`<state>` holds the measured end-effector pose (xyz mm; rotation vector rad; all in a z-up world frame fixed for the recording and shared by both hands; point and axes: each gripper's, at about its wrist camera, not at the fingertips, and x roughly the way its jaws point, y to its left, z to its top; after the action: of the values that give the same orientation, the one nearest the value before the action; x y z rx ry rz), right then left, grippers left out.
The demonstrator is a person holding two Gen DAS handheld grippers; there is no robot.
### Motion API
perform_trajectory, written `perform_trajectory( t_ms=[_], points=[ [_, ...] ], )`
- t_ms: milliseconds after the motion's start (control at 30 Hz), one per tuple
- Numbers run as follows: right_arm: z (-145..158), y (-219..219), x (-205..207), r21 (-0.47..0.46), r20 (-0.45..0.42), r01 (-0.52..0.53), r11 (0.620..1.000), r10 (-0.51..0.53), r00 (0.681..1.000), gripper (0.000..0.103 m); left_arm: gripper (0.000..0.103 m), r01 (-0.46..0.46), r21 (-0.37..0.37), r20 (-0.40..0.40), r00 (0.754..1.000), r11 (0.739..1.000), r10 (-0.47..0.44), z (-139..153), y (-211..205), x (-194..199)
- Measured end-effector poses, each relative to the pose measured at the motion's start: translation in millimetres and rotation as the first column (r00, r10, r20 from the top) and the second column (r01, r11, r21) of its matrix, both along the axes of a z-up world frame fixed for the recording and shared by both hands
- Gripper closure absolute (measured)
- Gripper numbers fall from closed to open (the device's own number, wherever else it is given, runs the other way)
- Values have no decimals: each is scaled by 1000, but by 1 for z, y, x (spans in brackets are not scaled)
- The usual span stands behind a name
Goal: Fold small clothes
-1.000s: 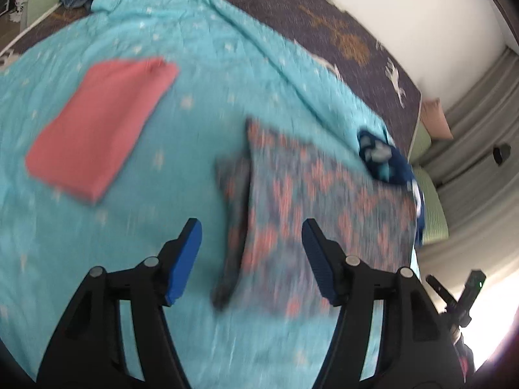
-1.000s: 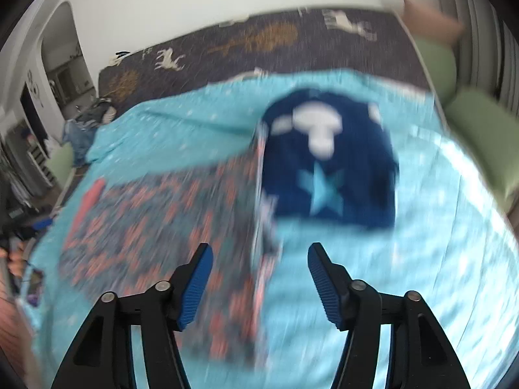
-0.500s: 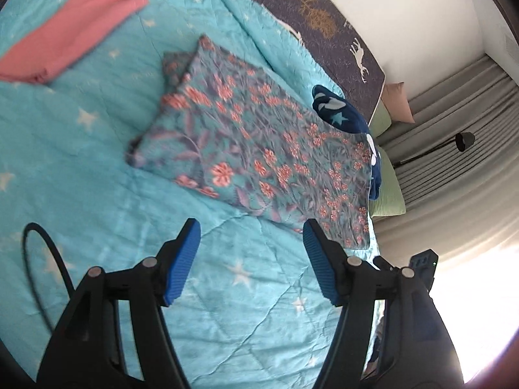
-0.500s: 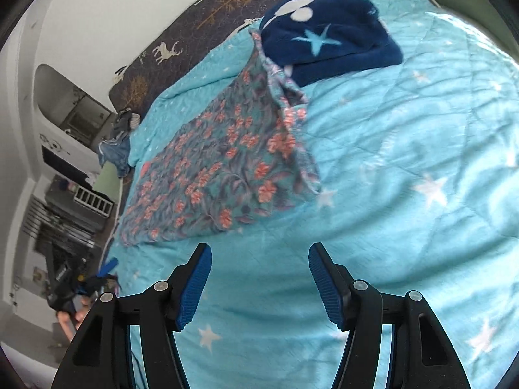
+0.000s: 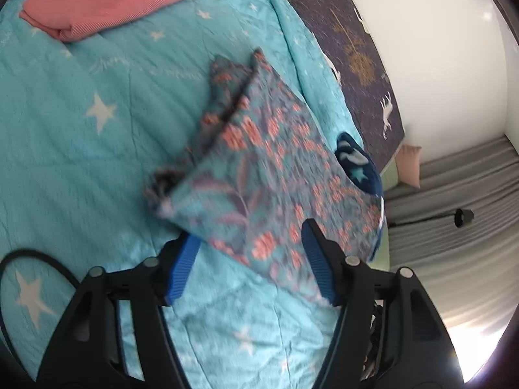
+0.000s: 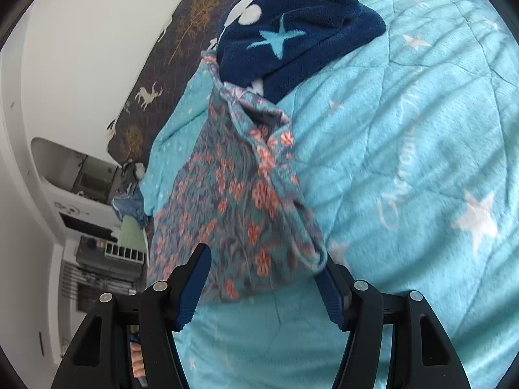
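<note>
A floral teal-and-coral garment (image 5: 269,178) lies flat on the turquoise star quilt (image 5: 81,149); it also shows in the right wrist view (image 6: 236,201). My left gripper (image 5: 249,265) is open, its blue pads straddling the garment's near edge at one end. My right gripper (image 6: 266,285) is open, its pads on either side of the garment's near edge at the other end. Neither holds cloth.
A folded pink garment (image 5: 110,0) lies at the far left of the quilt. A navy fleece with a star (image 6: 292,32) lies against the floral garment's far end, also in the left wrist view (image 5: 356,165). A black cable (image 5: 39,259) crosses the quilt near my left gripper.
Both grippers have moved in close to the floral garment; its near edge now lies between the open pads of each. Both stay open.
</note>
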<state>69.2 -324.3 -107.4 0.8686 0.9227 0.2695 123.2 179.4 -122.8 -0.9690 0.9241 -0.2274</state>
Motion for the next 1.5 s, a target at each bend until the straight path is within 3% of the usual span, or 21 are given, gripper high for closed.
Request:
perform_trajectory(
  t_ms=[100,200,233,267,300,367,533,700,800,933,967,1000,1033,1100,1267,1300,1367,1400,1500],
  points=[
    [0,5,13,-18,6,13,1000,-13,1000,36,69,-13,13,-11,1000,1000,13,-4,0,8],
    [-1,10,22,-32,11,35,999,-35,999,38,80,-17,-1,-37,999,1000,17,-11,2,13],
    [-1,10,24,-27,20,55,998,-54,998,49,83,-20,-13,-41,999,1000,19,-12,3,14],
    [-1,11,29,-27,22,61,998,-60,998,74,85,-26,-32,-42,999,999,24,-14,7,12],
    [-3,11,33,-33,15,59,998,-59,998,91,87,-29,-44,-39,999,999,27,-14,9,11],
    [-7,7,32,-2,12,66,998,-66,998,96,89,-27,-36,-16,1000,999,26,-7,9,5],
    [19,2,16,66,86,54,996,-59,995,97,91,11,6,56,998,1000,-11,25,5,-13],
    [53,11,-15,-30,148,21,999,-17,989,97,97,-1,63,122,992,998,-6,49,16,-56],
    [54,11,-38,-62,115,-3,998,10,993,97,99,-24,109,141,990,994,8,54,27,-89],
    [35,2,-69,-84,51,-8,996,12,999,97,98,-2,109,106,994,994,-9,39,30,-109],
    [30,0,-72,-82,36,-8,997,11,999,97,97,-1,102,94,996,995,-9,35,30,-109],
    [26,-1,-74,-82,18,-6,997,8,1000,96,84,9,92,81,997,996,-17,31,29,-108],
    [19,-4,-76,-86,-9,9,996,-10,1000,94,64,25,78,76,997,997,-31,27,26,-104],
    [14,-8,-80,-101,-29,23,995,-26,999,89,46,42,61,71,996,997,-47,23,17,-96],
    [10,-11,-93,-89,-43,9,996,-12,999,56,44,60,61,-7,998,996,-60,2,-1,-63],
    [9,-11,-95,-72,-47,3,997,-6,999,54,46,46,48,-20,999,998,-45,-3,-1,-56],
    [5,-11,-99,-54,-58,-1,999,-2,998,52,73,16,34,-1,1000,999,-16,-5,0,-50],
    [1,-11,-100,-35,-70,-2,999,0,998,52,94,13,32,4,1000,999,-14,-6,1,-45],
    [-7,-4,-100,34,-82,-2,999,5,997,51,97,4,3,19,1000,1000,-4,-6,3,-42]
  ],
)
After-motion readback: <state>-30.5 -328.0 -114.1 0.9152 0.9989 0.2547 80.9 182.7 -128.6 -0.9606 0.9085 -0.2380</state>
